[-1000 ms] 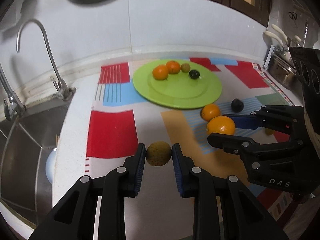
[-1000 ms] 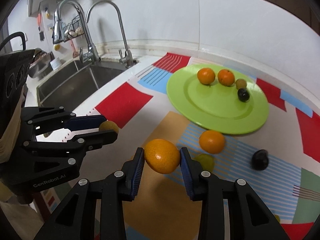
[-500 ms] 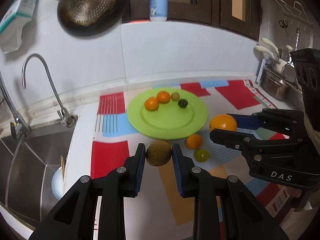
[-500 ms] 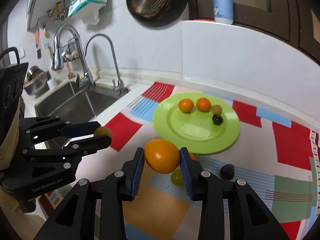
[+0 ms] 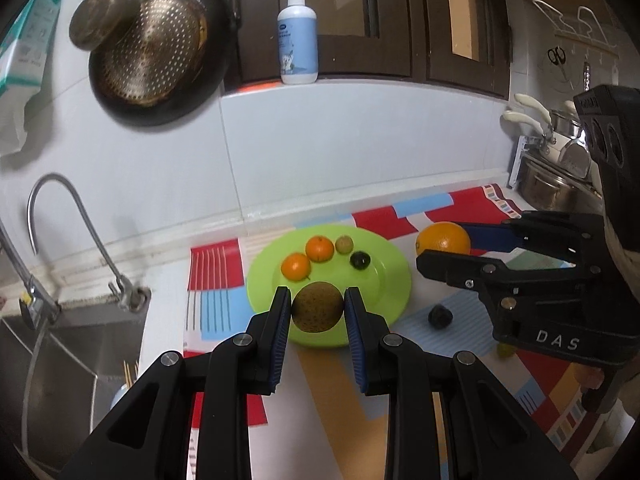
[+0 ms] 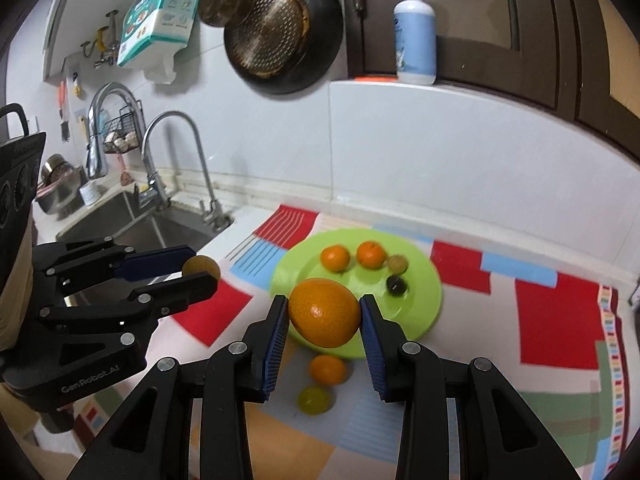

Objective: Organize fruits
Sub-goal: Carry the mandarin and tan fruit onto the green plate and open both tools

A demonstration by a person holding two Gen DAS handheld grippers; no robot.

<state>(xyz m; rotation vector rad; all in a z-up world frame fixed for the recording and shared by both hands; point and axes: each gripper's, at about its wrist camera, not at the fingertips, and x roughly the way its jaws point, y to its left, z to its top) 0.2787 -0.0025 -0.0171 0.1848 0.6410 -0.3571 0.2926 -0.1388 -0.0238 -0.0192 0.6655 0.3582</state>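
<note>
L gripper clamps brown fruit, R gripper clamps orange, above plate

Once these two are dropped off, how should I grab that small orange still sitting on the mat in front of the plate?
Take the small orange across its widest middle, coming down from above. It is round, so any axis works, but set the fingers left and right: the green plate lies just behind and a yellow-green fruit just in front.

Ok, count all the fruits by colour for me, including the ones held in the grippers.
Orange round fruits: 4
Small yellow-green fruits: 2
Dark blackish fruits: 2
Brown speckled round fruit: 1
Total: 9
</note>
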